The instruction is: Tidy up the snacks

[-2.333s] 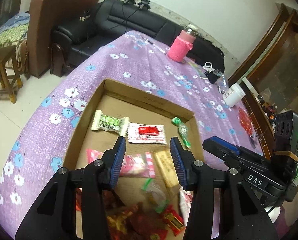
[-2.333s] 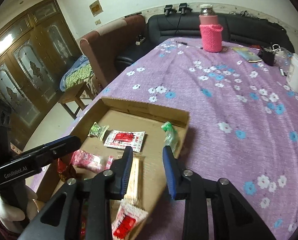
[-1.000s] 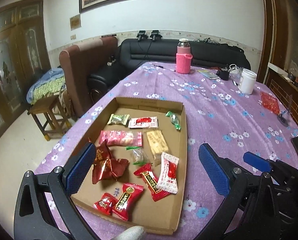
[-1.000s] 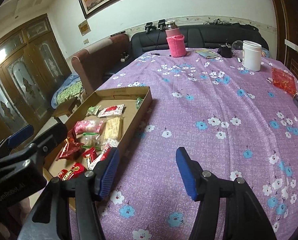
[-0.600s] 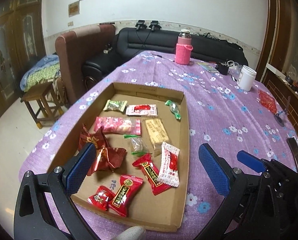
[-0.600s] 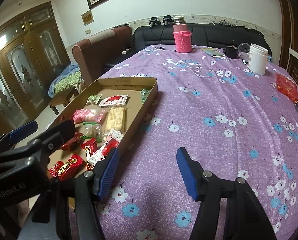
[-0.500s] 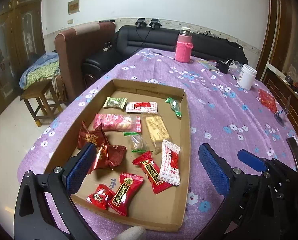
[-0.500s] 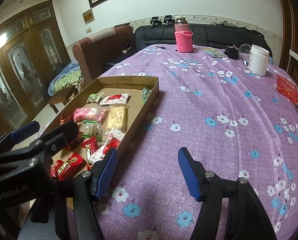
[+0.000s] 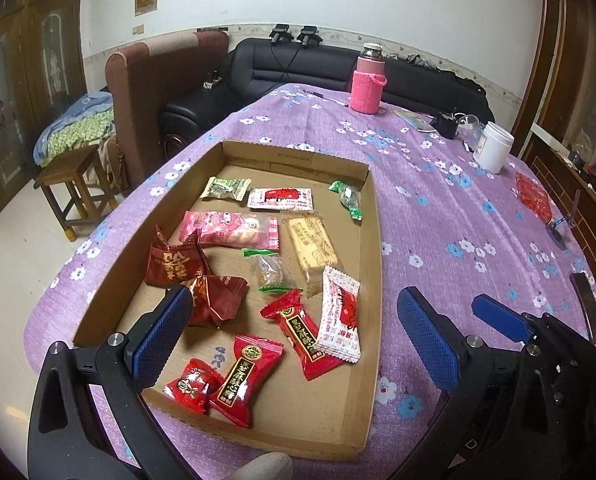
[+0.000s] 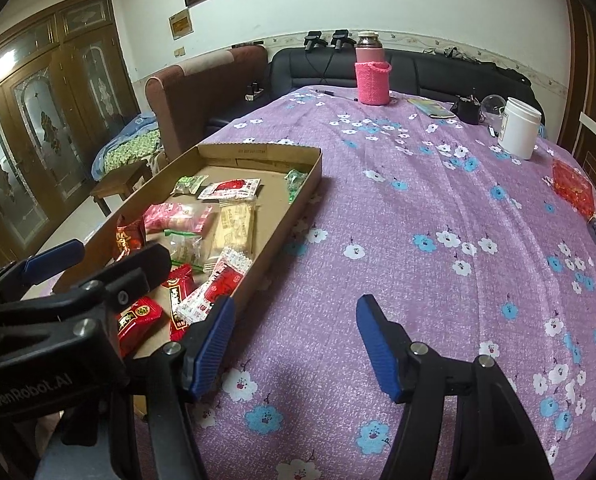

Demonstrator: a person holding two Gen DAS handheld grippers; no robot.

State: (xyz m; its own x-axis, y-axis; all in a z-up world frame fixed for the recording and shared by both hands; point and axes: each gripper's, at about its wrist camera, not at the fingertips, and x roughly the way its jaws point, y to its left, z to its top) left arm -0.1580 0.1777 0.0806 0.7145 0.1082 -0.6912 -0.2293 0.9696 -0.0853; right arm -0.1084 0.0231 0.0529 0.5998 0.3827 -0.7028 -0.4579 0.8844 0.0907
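Observation:
A shallow cardboard tray [image 9: 373, 248] lies on the purple flowered tablecloth and holds several wrapped snacks: red candies [image 9: 246, 378], a pink packet [image 9: 230, 230], a beige biscuit [image 9: 312, 244], a green candy [image 9: 348, 198]. My left gripper [image 9: 294, 338] is wide open and empty above the tray's near end. My right gripper [image 10: 294, 340] is wide open and empty over bare cloth right of the tray [image 10: 298, 204]. The right gripper's blue tip shows in the left wrist view [image 9: 498, 318].
A pink-sleeved flask [image 9: 368, 84] stands at the table's far edge, a white jar [image 9: 492, 148] and a red packet [image 9: 532, 198] at the right. A black sofa, a brown armchair [image 9: 158, 76] and a wooden stool [image 9: 74, 184] stand beyond the table.
Both grippers have opened wide and pulled back from the tray, so the whole tray is in view. In the last half second they have hardly moved.

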